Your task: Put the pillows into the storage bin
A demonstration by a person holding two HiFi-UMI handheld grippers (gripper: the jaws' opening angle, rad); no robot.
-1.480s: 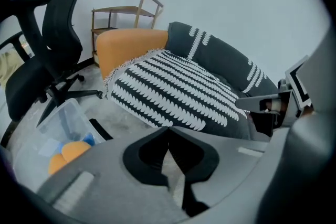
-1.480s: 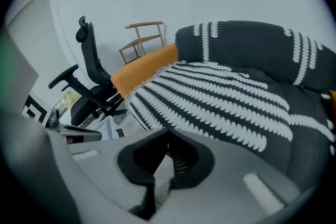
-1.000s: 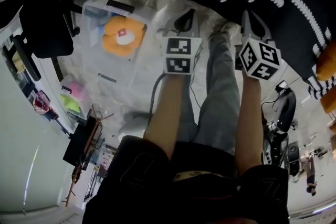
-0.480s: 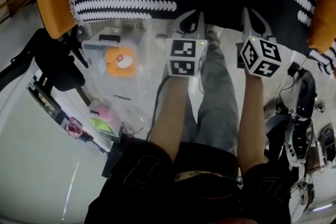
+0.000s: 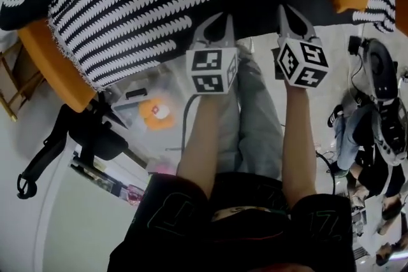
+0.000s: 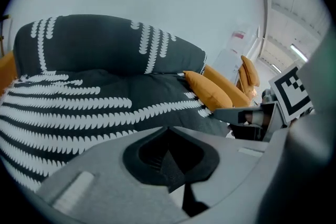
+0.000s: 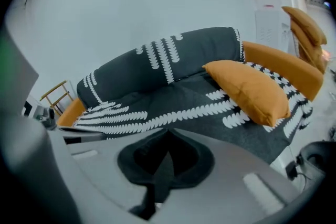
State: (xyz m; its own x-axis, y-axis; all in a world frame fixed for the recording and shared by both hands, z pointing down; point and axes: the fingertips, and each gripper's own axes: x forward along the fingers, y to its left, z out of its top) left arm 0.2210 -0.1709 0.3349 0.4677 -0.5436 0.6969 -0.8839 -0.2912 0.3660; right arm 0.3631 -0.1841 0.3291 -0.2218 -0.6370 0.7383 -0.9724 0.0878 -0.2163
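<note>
Orange pillow [image 7: 249, 92] on sofa [image 7: 157, 110], well beyond closed right gripper [image 7: 167, 135], untouched

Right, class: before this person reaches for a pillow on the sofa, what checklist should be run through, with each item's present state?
1. Left gripper empty: ok, fingers together on nothing.
2. Right gripper empty: ok, likewise shut.
3. Fingers open for a grasp: not ok, both grippers are shut.
4. Pillow exposed: ok, an orange pillow lies on top of the patterned sofa cover with nothing over it.
5. Room in the storage bin: cannot tell; one orange thing shows inside, the rest is unclear.
</note>
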